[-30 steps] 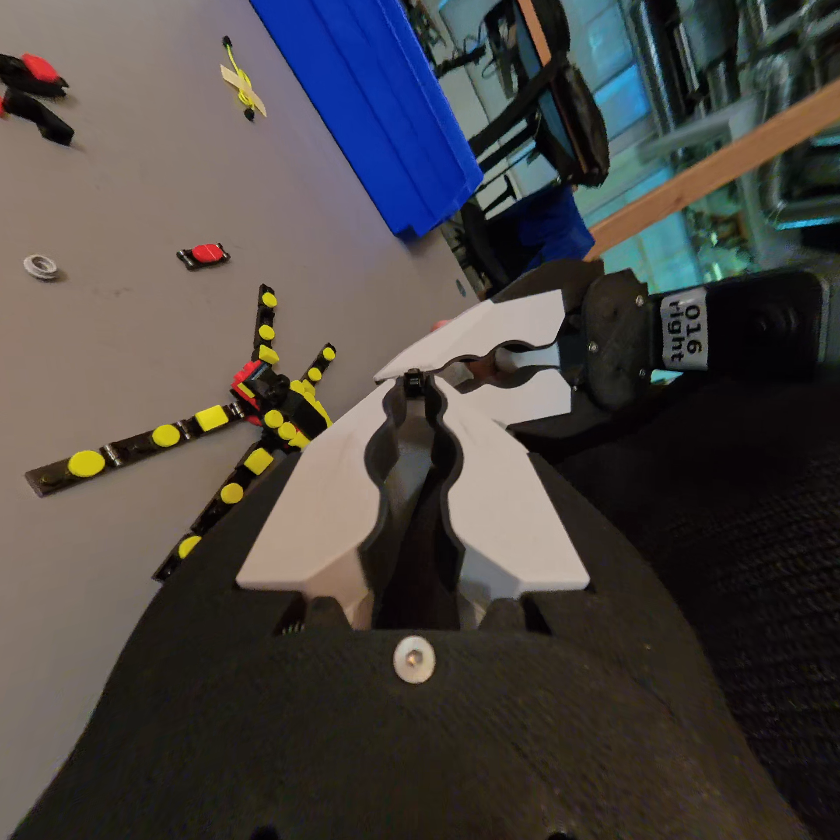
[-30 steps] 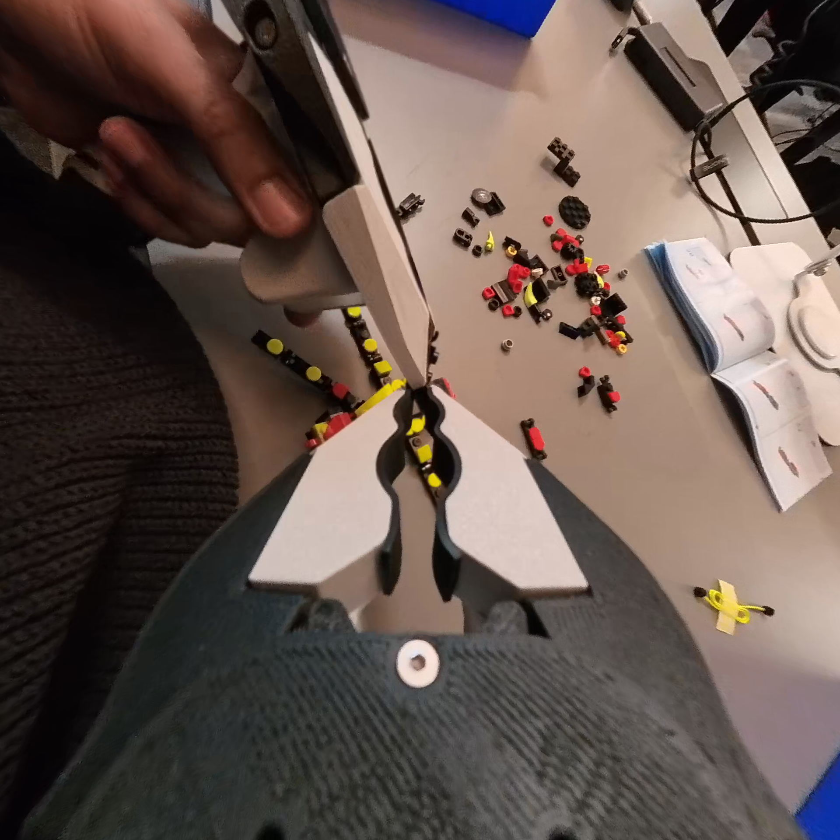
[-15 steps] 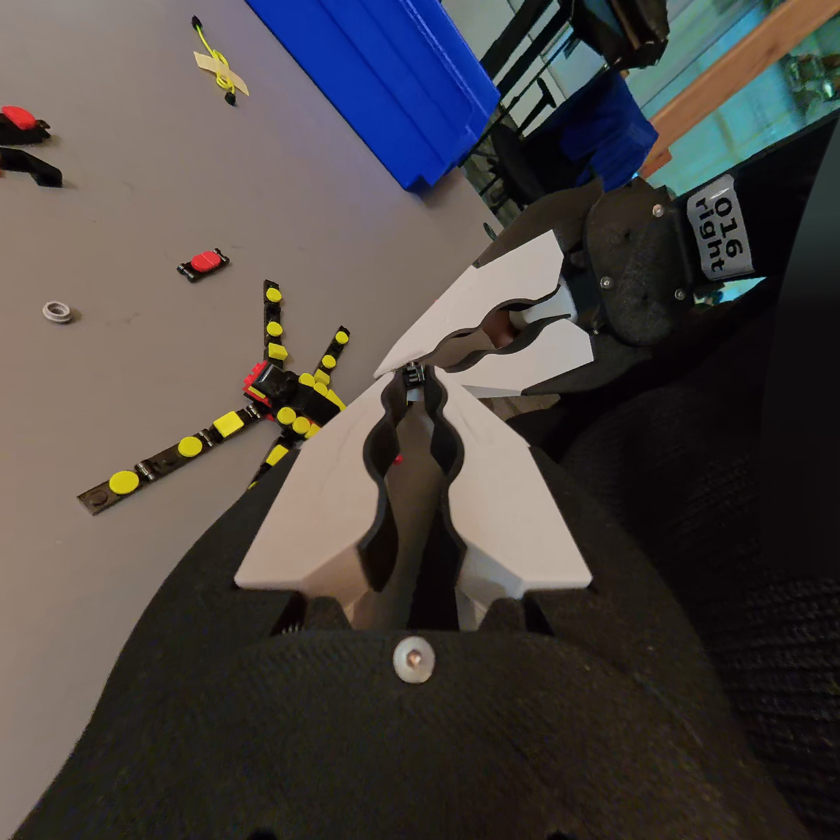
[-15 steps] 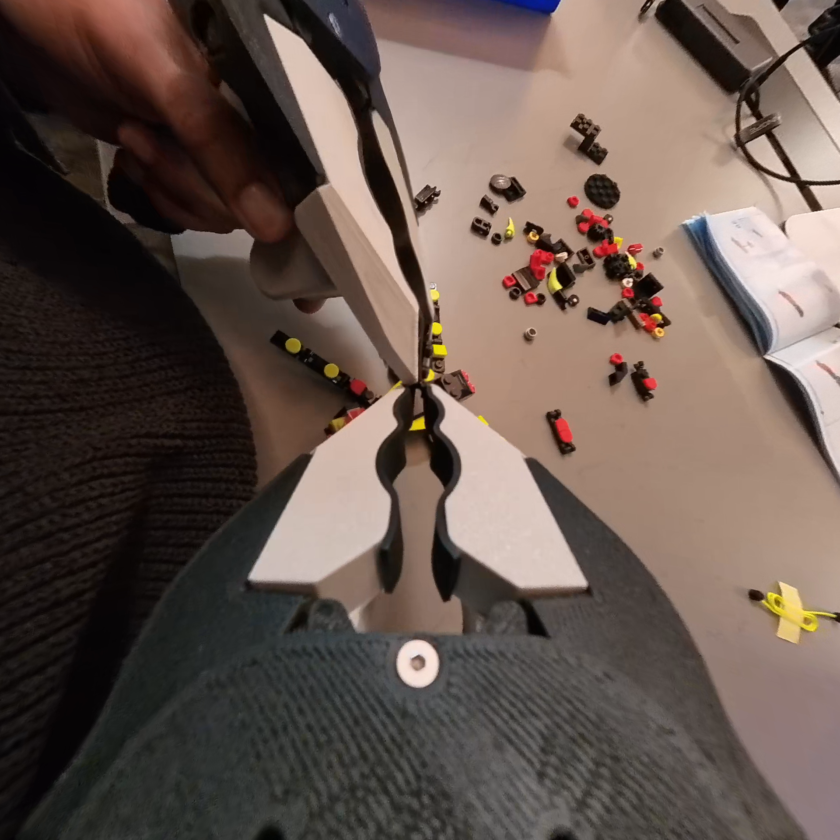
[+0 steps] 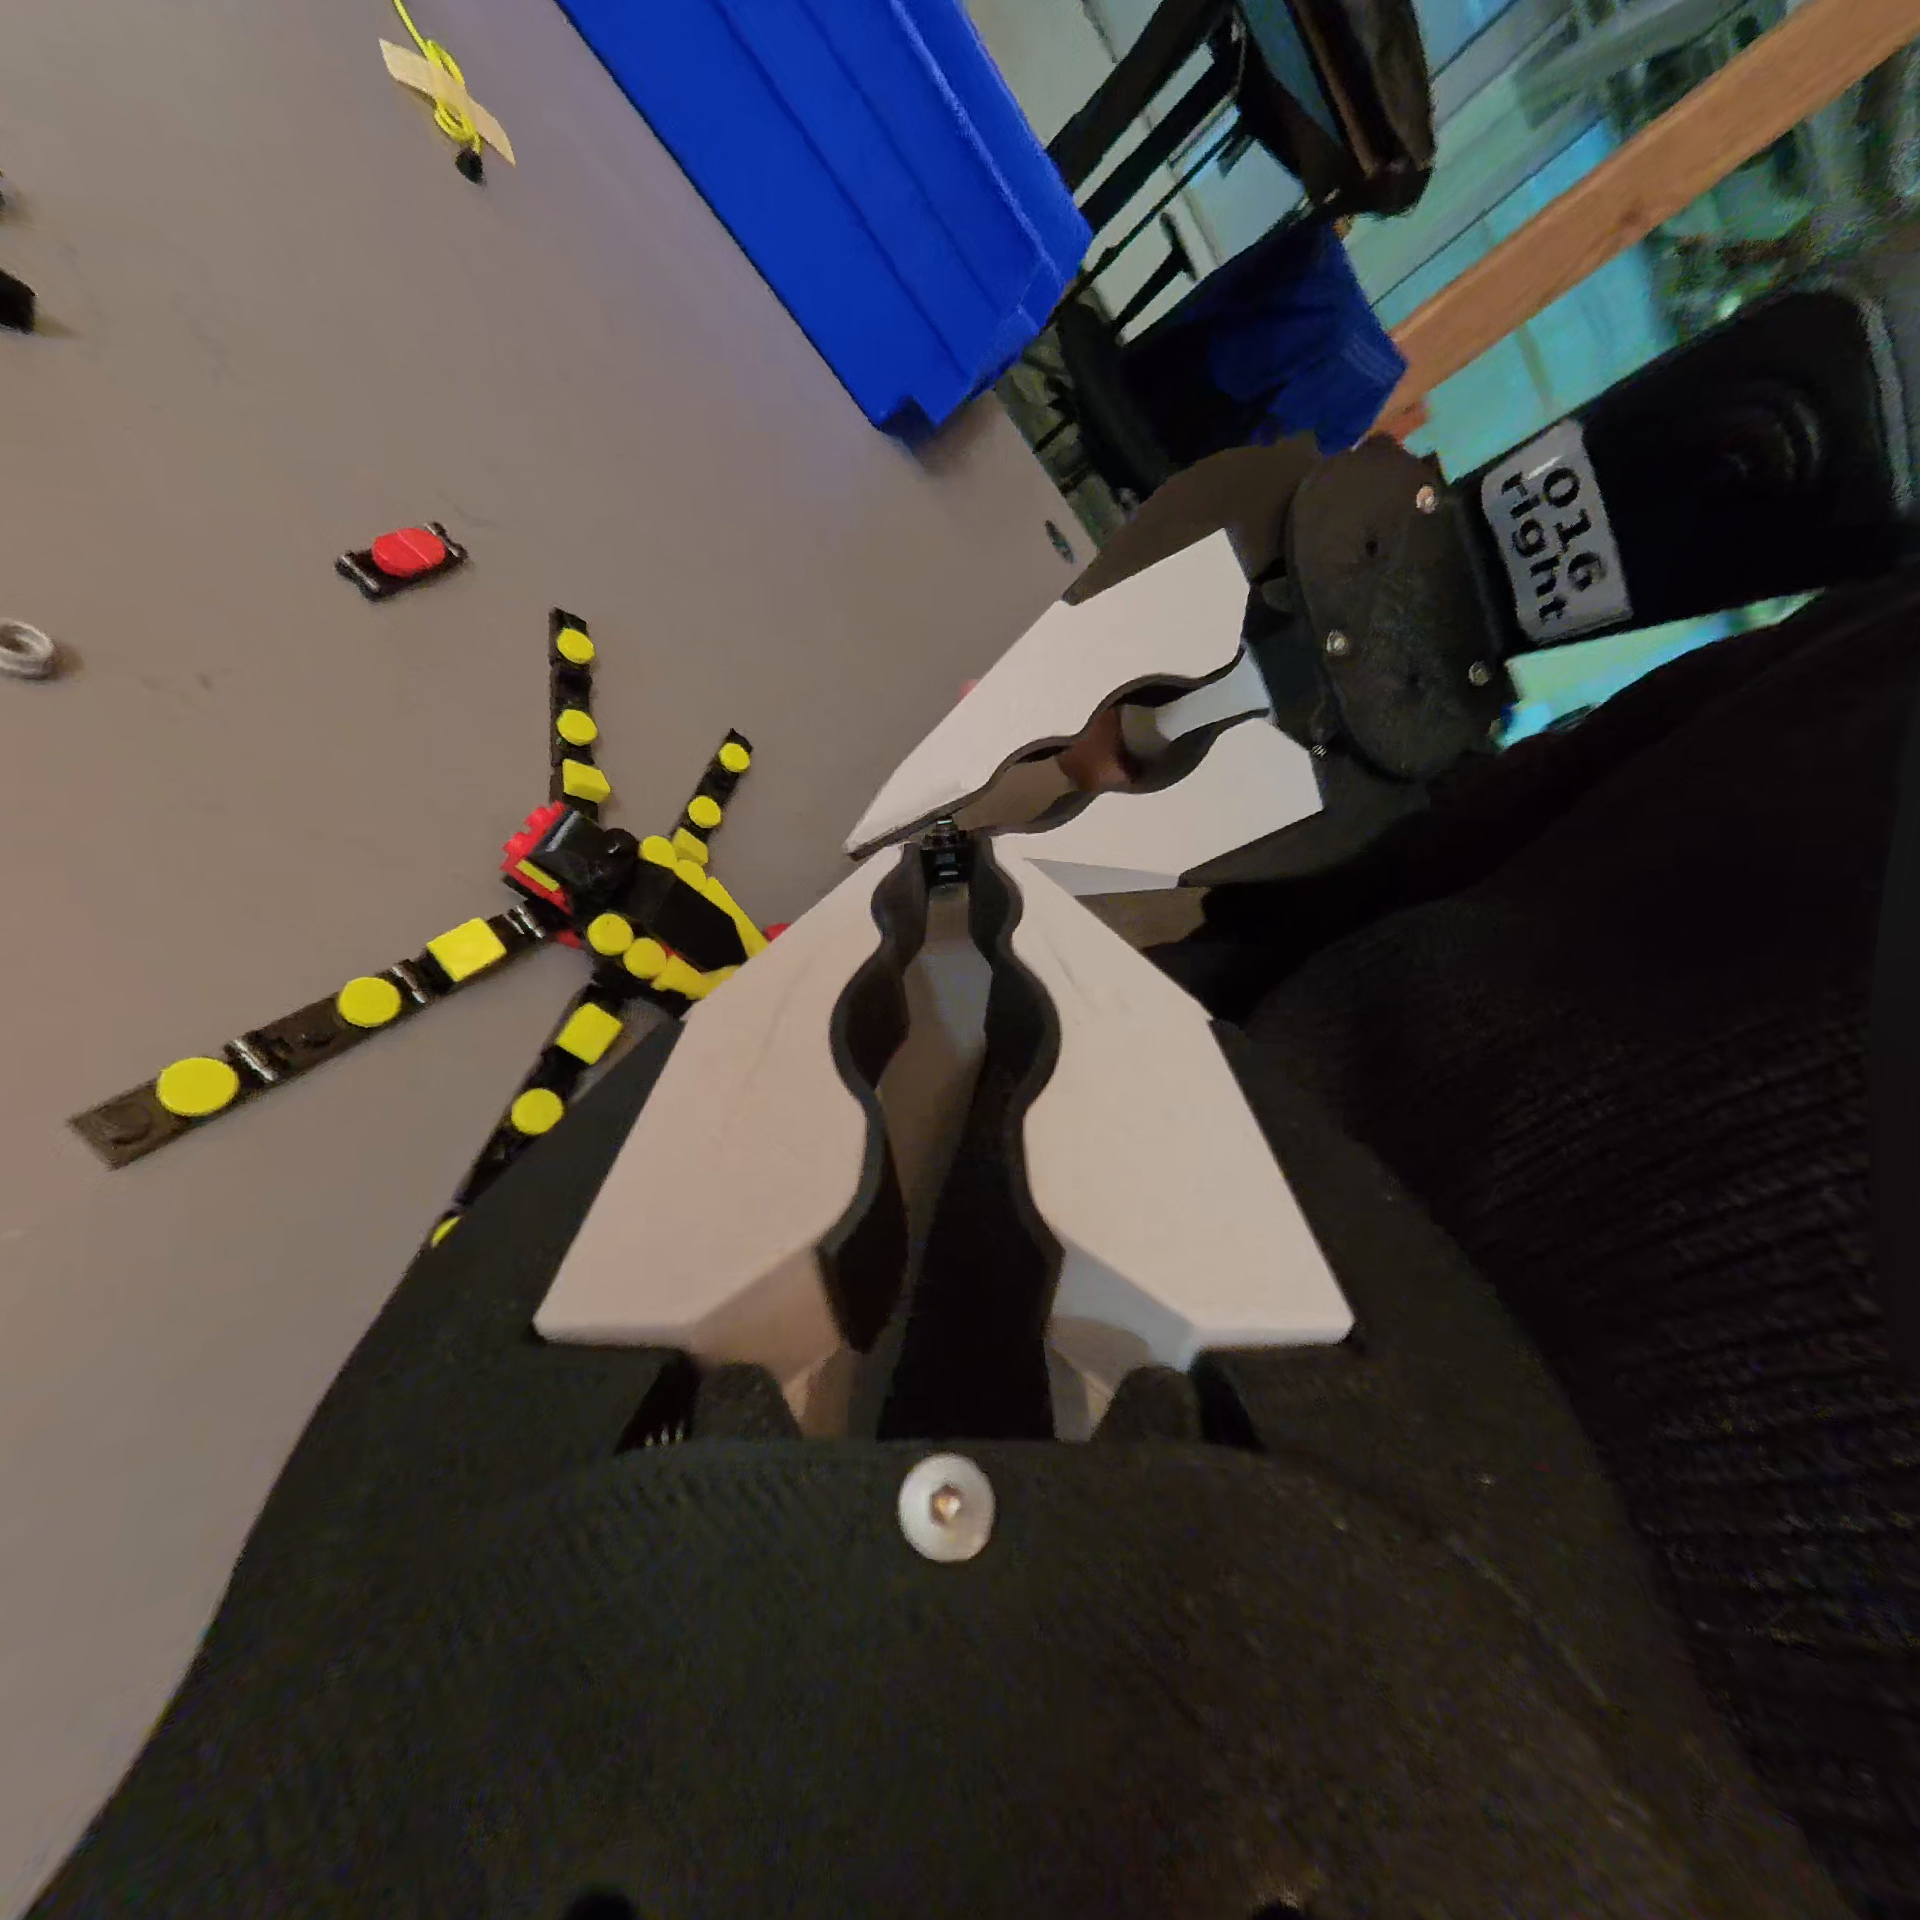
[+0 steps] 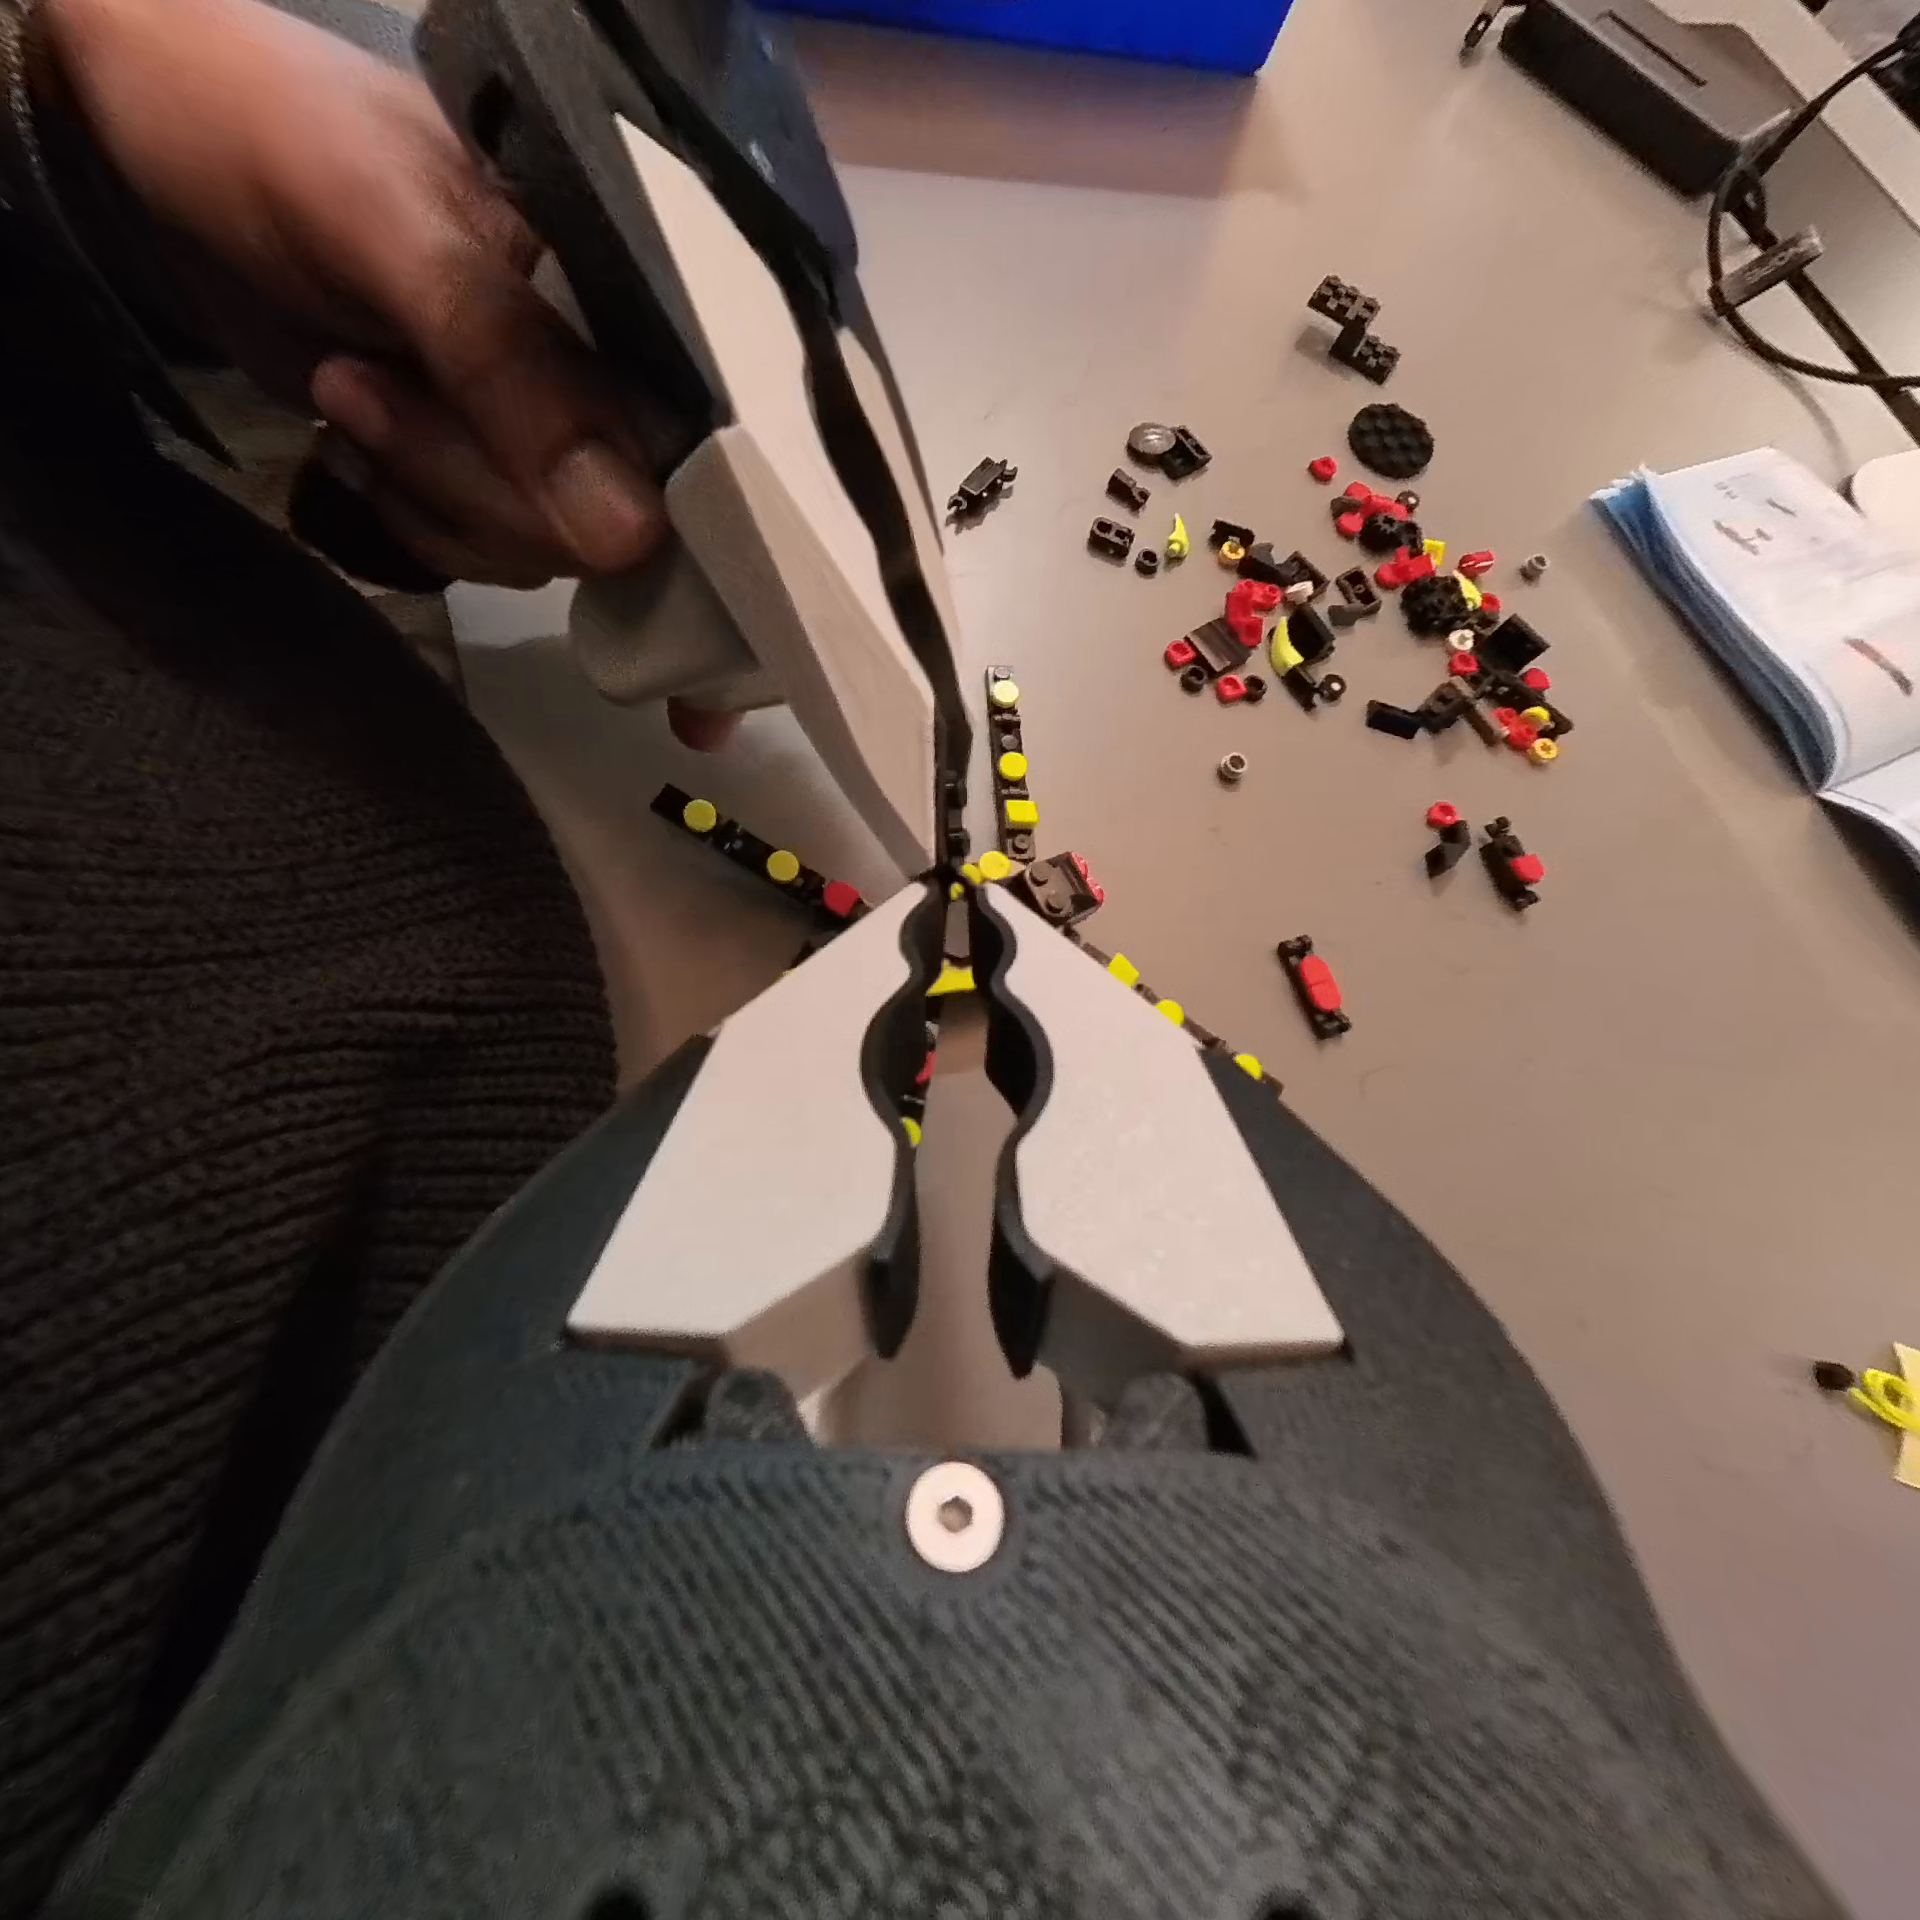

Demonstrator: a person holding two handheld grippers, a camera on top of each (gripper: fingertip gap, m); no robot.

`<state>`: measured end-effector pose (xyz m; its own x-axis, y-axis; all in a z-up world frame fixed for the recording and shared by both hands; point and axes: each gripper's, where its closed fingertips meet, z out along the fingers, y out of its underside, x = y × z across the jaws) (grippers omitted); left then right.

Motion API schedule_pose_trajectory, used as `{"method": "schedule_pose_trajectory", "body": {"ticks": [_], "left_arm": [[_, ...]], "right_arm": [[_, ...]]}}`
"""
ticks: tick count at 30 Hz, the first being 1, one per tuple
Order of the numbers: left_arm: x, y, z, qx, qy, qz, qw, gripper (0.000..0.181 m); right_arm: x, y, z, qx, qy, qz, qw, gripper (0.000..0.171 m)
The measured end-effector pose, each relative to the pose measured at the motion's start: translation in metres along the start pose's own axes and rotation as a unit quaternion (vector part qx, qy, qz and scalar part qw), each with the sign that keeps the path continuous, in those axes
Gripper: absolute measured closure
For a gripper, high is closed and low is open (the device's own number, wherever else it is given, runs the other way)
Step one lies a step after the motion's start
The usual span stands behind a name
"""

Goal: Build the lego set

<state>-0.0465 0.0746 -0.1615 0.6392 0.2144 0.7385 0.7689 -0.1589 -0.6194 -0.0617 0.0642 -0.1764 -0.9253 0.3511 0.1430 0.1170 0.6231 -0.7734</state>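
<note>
Looking along the left tool [image 5: 943, 868], its two pale fingers are pinched almost together on one tiny black piece [image 5: 943, 860] at their tips. The right tool [image 5: 935, 826] comes in from the right, tip to tip with it, and its fingers appear closed on the same black piece. One partly built model [image 5: 613, 894] lies on the grey bench [image 5: 260, 364] just left of the tips: four black strips with yellow round and square tiles spread from a black, red and yellow core. Farther left lie one black piece with a red top [image 5: 400, 556] and one small grey ring [image 5: 26, 649]. One yellow tie with tape [image 5: 447, 88] and one blue bin [image 5: 862, 197] sit at the far side. The tool's black body hides the model's near end.

From the right wrist, the right tool [image 6: 951, 894] has its fingers nearly closed, gripping the small black piece at their tips. The left tool [image 6: 948, 831] reaches down from upper left, held by a hand [image 6: 416, 343], and meets it tip to tip. The model [image 6: 1013, 821] lies behind and under the fingers, mostly hidden. One loose scatter of black, red and yellow pieces [image 6: 1382, 603] lies to the right, too many to count. One open booklet [image 6: 1766, 613] lies at the right edge.
</note>
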Motion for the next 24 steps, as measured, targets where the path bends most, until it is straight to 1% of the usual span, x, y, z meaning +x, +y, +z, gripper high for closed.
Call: {"method": "schedule_pose_trajectory", "body": {"ticks": [5,8,11,13,16,18,20,22,24], "left_arm": [[0.004,-0.009,-0.003,0.030,0.049,-0.061,0.996,0.169],[0.007,-0.016,-0.007,0.055,0.082,-0.100,0.990,0.171],[0.008,-0.018,-0.007,0.063,0.102,-0.129,0.984,0.171],[0.008,-0.017,-0.006,0.059,0.103,-0.129,0.985,0.171],[0.010,-0.013,-0.002,0.049,0.104,-0.131,0.985,0.171],[0.009,-0.012,-0.002,0.048,0.102,-0.133,0.985,0.171],[0.009,-0.013,-0.002,0.051,0.103,-0.133,0.984,0.171],[0.012,-0.015,-0.003,0.058,0.112,-0.133,0.983,0.165],[0.010,-0.016,-0.005,0.062,0.108,-0.132,0.983,0.167]], "right_arm": [[0.005,-0.006,-0.003,0.021,0.015,-0.012,1.000,0.166],[0.011,-0.004,-0.004,0.016,0.029,-0.017,0.999,0.158],[0.011,-0.010,-0.007,0.034,0.031,-0.024,0.999,0.147],[0.009,-0.015,-0.009,0.046,0.036,-0.048,0.997,0.147],[0.005,-0.014,-0.006,0.034,0.052,-0.095,0.994,0.162],[0.005,-0.012,-0.005,0.028,0.059,-0.110,0.992,0.166],[0.006,-0.012,-0.006,0.029,0.054,-0.100,0.993,0.168],[0.006,-0.012,-0.006,0.032,0.049,-0.086,0.995,0.168],[0.008,-0.010,-0.006,0.029,0.052,-0.082,0.995,0.168]]}}
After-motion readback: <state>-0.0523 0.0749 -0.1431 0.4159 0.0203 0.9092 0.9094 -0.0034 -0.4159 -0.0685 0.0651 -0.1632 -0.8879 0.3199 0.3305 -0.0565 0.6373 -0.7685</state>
